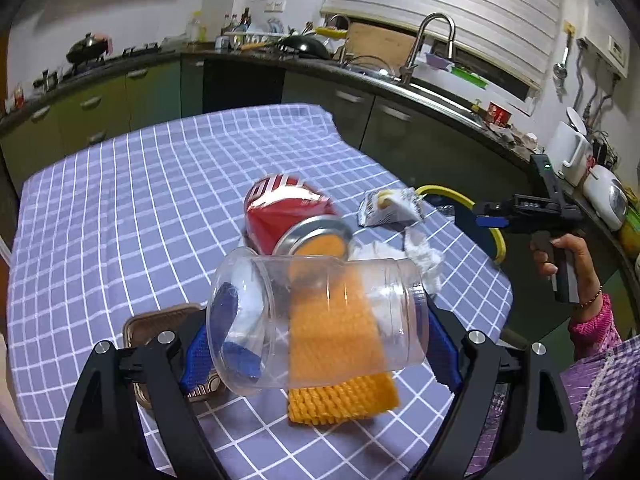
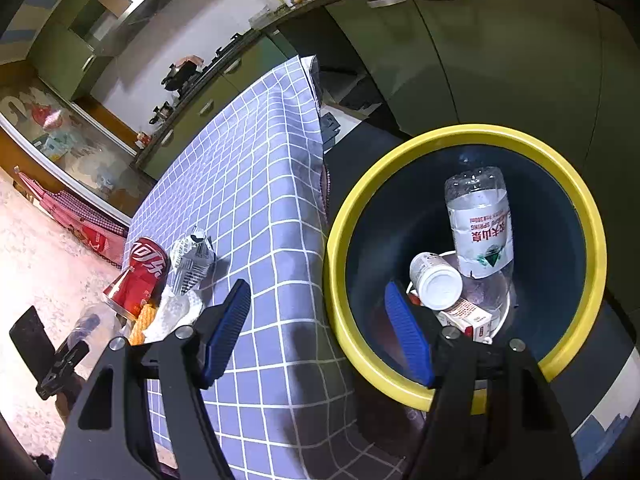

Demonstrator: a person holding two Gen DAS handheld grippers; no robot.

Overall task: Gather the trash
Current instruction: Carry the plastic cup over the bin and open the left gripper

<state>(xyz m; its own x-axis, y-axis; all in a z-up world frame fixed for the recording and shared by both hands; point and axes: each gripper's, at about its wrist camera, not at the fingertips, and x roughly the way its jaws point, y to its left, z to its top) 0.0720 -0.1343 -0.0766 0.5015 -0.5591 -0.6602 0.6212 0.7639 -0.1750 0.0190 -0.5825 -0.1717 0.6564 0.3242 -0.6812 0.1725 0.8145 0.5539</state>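
My left gripper is shut on a clear plastic jar, which lies sideways between the blue pads just above the checked tablecloth. Beyond the jar lie a crushed red can, an orange foam net, a crumpled tissue and a silver wrapper. My right gripper is open and empty, hanging over the table edge beside a yellow-rimmed bin. In the bin lie a water bottle, a small white bottle and a carton.
A brown foil tray sits under my left finger. A hand holds the right gripper off the table's right edge. Green cabinets and a counter with a sink surround the table. Red can and wrapper are left of my right gripper.
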